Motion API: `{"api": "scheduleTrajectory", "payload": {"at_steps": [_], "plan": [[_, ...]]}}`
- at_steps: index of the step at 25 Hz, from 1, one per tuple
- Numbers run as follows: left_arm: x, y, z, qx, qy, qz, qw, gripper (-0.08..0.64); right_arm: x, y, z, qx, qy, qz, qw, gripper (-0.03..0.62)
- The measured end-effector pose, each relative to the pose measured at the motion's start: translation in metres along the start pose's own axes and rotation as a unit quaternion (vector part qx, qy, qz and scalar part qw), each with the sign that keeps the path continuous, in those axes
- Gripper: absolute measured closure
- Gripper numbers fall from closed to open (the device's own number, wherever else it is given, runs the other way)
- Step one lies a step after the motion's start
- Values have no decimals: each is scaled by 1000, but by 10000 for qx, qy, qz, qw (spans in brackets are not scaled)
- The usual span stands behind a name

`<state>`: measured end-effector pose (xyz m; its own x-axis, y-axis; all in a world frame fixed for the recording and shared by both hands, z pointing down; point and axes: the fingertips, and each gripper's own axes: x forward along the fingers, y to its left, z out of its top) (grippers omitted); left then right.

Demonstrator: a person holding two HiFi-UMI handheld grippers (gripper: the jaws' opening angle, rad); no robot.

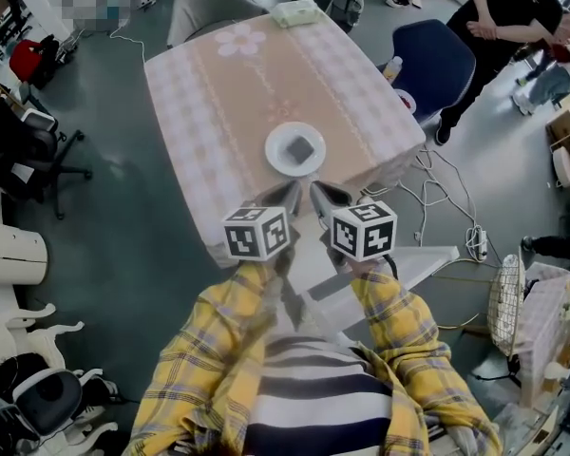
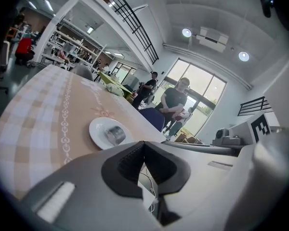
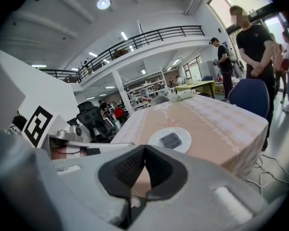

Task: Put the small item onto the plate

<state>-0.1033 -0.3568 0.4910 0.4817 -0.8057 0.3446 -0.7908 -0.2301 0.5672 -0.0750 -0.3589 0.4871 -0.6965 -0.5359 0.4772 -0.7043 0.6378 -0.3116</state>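
1. We see the worktop (image 1: 256,84), covered in a pink checked cloth, filling the middle of the head view.
2. A blue chair (image 1: 435,65) stands at its right side, with a person in black (image 1: 508,12) just beyond it.
3. We hold the left tool (image 1: 292,194) and the right tool (image 1: 316,194) side by side at the near edge of the worktop. Both point towards the plate, and each has its jaws together with nothing between them.
4. The white plate (image 1: 275,152) rests on the cloth near that edge, just ahead of the tool tips.
5. The small item (image 1: 301,148), dark grey and squarish, lies in the middle of the plate, clear of both tools.
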Motion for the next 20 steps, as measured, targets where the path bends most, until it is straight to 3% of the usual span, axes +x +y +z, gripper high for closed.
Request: {"api": "scheduleTrajectory", "payload": {"at_steps": [20], "plan": [[-56,-37,-52,-87,-3,154,9998,561,-58,16,-54,283,55,162,9995,595]]}}
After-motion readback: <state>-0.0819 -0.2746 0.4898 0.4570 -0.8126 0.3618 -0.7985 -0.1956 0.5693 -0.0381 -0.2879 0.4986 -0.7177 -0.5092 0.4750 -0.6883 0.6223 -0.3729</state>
